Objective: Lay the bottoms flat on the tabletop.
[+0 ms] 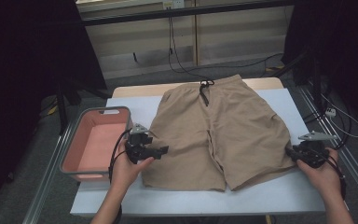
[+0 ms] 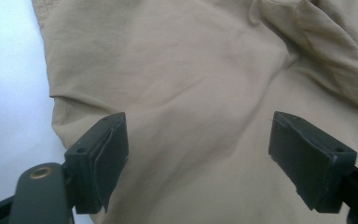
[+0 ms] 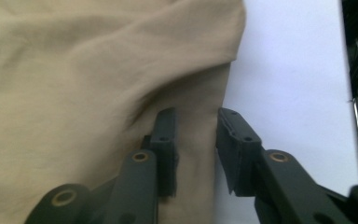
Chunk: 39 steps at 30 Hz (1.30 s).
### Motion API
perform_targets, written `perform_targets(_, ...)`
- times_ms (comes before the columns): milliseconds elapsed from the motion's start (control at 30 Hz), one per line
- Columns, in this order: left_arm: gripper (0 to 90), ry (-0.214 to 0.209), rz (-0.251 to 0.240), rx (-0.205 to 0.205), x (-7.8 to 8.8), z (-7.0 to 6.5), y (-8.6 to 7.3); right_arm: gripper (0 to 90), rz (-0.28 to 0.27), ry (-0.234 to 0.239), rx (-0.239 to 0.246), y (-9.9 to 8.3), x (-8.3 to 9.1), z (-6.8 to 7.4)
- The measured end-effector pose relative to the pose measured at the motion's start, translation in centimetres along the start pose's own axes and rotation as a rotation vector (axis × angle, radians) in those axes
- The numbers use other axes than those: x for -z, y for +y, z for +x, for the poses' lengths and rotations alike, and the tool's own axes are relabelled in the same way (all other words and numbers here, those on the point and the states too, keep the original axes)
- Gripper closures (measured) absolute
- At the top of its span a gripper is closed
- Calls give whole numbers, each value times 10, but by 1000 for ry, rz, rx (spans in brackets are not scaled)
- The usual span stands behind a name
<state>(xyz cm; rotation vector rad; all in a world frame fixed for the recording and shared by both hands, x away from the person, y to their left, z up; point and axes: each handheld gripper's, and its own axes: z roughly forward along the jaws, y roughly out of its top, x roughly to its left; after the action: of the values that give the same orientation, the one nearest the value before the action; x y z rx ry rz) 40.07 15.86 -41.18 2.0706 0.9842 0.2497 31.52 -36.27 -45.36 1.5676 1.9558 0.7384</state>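
Khaki shorts (image 1: 214, 126) lie flat on the pale table (image 1: 270, 191), waistband at the far side with a dark drawstring (image 1: 206, 91). My left gripper (image 1: 161, 150) hovers at the outer edge of the left leg. In the left gripper view its jaws stand wide apart over the fabric (image 2: 191, 70), around the left gripper (image 2: 198, 126), gripping nothing. My right gripper (image 1: 290, 151) sits at the outer hem of the right leg. In the right gripper view the right gripper (image 3: 196, 116) has a narrow gap between its jaws, and the edge of the cloth (image 3: 74, 70) runs through that gap unpinched.
A pink tub with a grey rim (image 1: 70, 149) stands at the table's left side, close to my left hand. Bare tabletop (image 3: 289, 93) lies to the right of the shorts. Cables (image 1: 182, 60) and dark stands sit on the floor beyond the table.
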Motion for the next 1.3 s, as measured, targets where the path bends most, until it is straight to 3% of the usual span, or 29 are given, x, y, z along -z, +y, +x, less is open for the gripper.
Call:
perform_targets(100,198,-1,5,-2,0,0,0,880,1,11,3,1,0,0)
perform_targets(167,198,-4,5,-7,0,0,0,900,-2,15,-6,-1,1,-1)
perform_targets(233,198,0,-3,-3,1,-1,0,900,0,-1,5,-2,5,-3)
perform_targets(467,198,-1,3,-5,1,0,0,900,-59,-38,-31,-13,32,-21)
perform_targets(667,198,-2,-7,-7,3,-1,1,900,-31,-38,-12,-15,28,-17)
perform_targets(800,198,-1,-5,-1,3,1,0,900,-42,-3,-13,-13,28,-14)
perform_targets(1033,198,-4,-5,-3,3,0,1,900,-28,9,33,-9,27,-6)
perform_targets(1300,197,-3,-7,1,4,0,1,900,-53,-20,-5,-15,36,-21)
